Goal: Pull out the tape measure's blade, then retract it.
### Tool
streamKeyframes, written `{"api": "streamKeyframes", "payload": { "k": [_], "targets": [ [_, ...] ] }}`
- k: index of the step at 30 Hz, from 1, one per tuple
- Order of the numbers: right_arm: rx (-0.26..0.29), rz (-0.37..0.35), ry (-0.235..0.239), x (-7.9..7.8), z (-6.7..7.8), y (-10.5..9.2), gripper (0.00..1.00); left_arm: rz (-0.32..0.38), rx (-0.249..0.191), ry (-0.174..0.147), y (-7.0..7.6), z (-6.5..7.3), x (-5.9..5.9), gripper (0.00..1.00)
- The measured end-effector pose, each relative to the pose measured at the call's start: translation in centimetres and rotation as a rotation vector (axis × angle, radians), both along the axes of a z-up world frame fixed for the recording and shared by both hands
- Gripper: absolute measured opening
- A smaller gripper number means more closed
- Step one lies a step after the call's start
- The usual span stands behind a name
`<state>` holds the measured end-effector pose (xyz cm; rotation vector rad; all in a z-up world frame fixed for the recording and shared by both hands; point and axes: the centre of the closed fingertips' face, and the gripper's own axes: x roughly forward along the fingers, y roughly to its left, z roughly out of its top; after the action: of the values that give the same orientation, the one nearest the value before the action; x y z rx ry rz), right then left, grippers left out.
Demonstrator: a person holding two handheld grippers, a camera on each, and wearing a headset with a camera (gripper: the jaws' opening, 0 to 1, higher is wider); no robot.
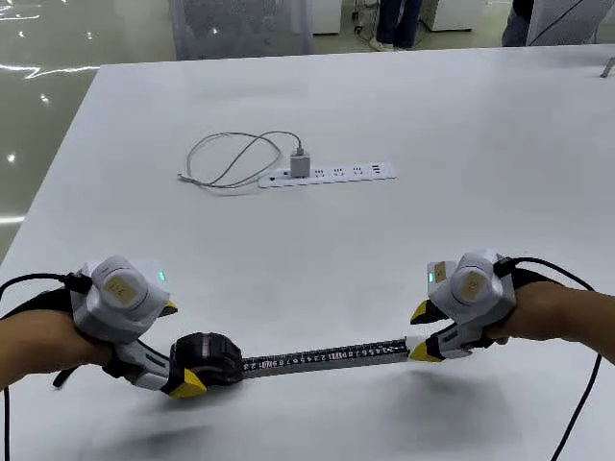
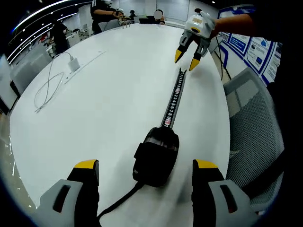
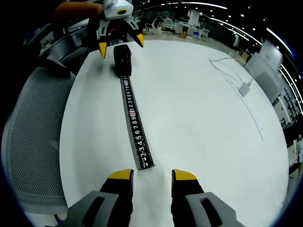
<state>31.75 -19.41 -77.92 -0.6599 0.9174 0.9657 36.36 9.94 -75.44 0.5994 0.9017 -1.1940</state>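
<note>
— Left gripper [image 2: 147,165] state?
— Jaws spread wide, nothing clamped. Black rubbery tape measure case [image 2: 156,153] lies on the white tabletop [image 1: 432,125] just ahead, between the yellow tips. Thin black cord [image 2: 118,201] trails from it back between the jaws. Can't tell if a tip touches the case.
— Right gripper [image 3: 151,175]?
— Released too, jaws apart, empty. Dark steel blade with white numerals [image 3: 134,120] ends just in front of one yellow tip, not pinched.
— Blade overall?
— Extended, flat on the table, straight from the case towards the right gripper.
— Further back?
— White power strip [image 1: 332,174] mid-table, white charger [image 1: 300,165] plugged in, white cable [image 1: 231,158] looped beside it. Grey mesh chair [image 2: 251,109] at the table edge. People [image 2: 103,9] at the far end, too small to detail.
</note>
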Motion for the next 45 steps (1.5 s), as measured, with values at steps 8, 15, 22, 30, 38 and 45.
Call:
{"api": "streamKeyframes", "payload": {
  "k": [8,15,22,30,38,45],
  "targets": [
    [0.099,-0.176,-0.020,-1.2,0.1,-0.7,0.43,0.161,-0.105,-0.016,0.5,0.4,0.2,0.99],
    [0.142,-0.239,-0.051,-2.8,0.5,-1.6,0.51,0.283,-0.164,-0.042,1.9,0.5,-0.3,0.99],
    [0.160,-0.291,-0.082,-4.5,1.2,-3.3,0.57,0.362,-0.227,-0.034,3.4,0.4,-1.5,0.99],
    [0.200,-0.330,-0.121,-6.6,2.0,-4.2,0.63,0.437,-0.249,-0.100,6.1,0.4,-2.7,0.99],
    [0.211,-0.380,-0.137,-9.2,1.9,-5.8,0.74,0.493,-0.301,-0.135,7.6,1.9,-4.1,0.99],
    [0.216,-0.405,-0.151,-10.8,3.0,-7.2,0.80,0.484,-0.288,-0.158,8.5,2.0,-4.9,0.99]
  ]
}}
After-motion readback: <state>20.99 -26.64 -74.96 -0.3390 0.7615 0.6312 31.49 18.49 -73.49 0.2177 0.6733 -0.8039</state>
